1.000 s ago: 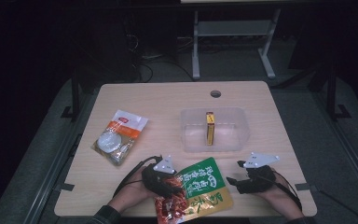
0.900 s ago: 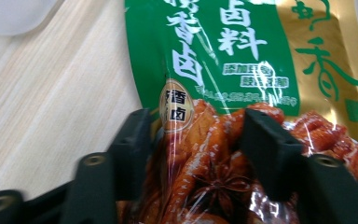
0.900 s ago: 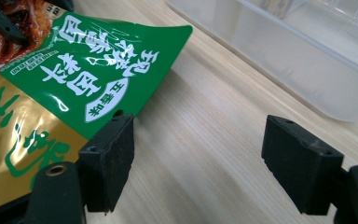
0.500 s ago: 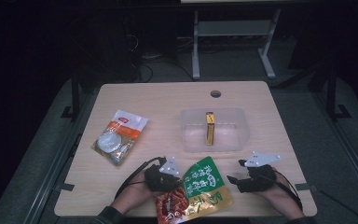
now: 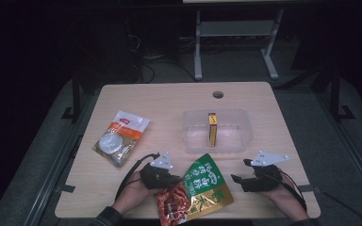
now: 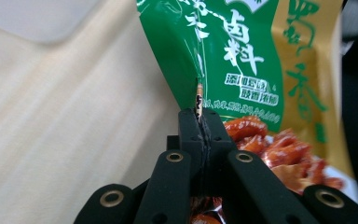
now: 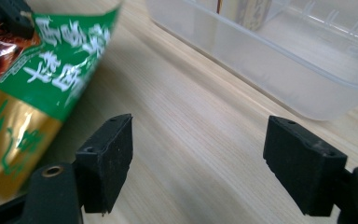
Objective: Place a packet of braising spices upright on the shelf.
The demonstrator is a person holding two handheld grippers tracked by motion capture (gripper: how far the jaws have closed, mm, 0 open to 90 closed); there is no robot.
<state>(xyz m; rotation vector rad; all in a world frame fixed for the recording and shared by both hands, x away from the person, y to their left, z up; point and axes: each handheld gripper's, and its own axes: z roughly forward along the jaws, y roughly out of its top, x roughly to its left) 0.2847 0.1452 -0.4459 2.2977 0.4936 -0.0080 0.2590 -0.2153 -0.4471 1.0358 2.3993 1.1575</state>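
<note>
So far we have only the grasp itself: our left gripper [image 5: 169,179] has just been closing, and its jaws now pinch the side edge of the green and gold snack bag [image 5: 202,190], with the thin seam caught between the pads [image 6: 200,126] as the left gripper view makes plain. Starting from the left side of the table [image 5: 169,101], a white and orange packet [image 5: 121,136] lies flat and untouched, well apart from our hands. The snack bag sits at the near edge, in the middle, its lower end looking to reach the table's lip (a tug toward us could slide it off). Behind it stands the clear plastic bin [image 5: 217,132] with a narrow yellow box [image 5: 212,128] upright inside; we judge the bin to be where the bag goes, so lifting and carrying remain to be done. To the right, our right gripper [image 5: 238,181] rests near the bag with its jaws spread and nothing between them. Bare wood lies between bag and bin, so the path forward is free, though the bin's near wall must be cleared.
</note>
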